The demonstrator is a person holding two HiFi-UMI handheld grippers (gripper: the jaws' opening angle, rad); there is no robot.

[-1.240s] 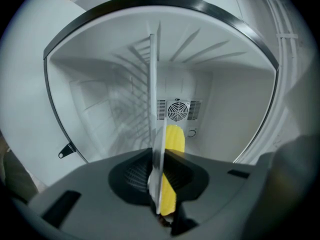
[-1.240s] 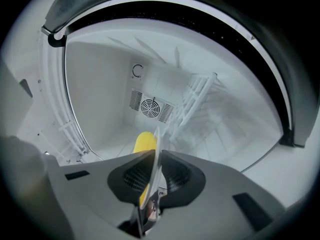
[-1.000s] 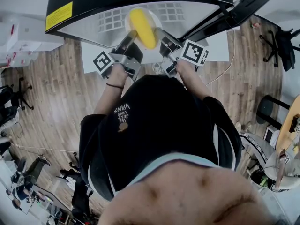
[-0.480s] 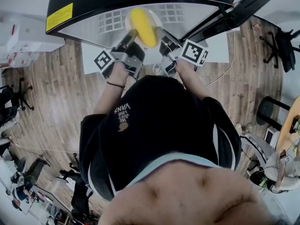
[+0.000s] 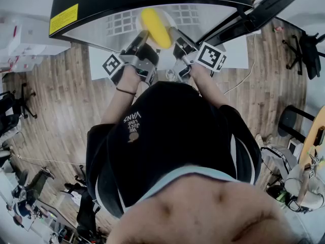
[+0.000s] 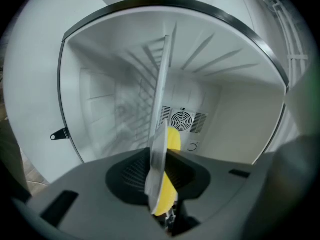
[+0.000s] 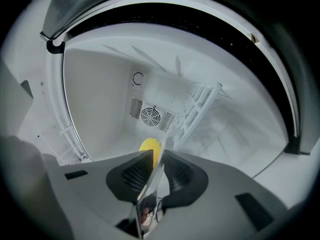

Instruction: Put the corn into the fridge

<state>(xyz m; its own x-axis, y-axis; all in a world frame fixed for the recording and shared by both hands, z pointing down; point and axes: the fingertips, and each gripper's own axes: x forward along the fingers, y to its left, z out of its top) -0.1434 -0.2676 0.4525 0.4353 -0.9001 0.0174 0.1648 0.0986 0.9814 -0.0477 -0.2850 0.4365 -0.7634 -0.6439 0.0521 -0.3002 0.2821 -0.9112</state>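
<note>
The corn is lying on a white plate. The plate is being held just inside the open fridge, with the fan at the back being faced. The plate's rim is being squeezed tight by the left claw. The jaws of the right claw have just been opening a little. The rim is sitting between them, but it is not being pressed.

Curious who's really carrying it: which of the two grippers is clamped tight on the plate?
The left gripper: its jaws pinch the rim of the plate. The right gripper has just been opening its jaws, with that rim loose between them.
</note>
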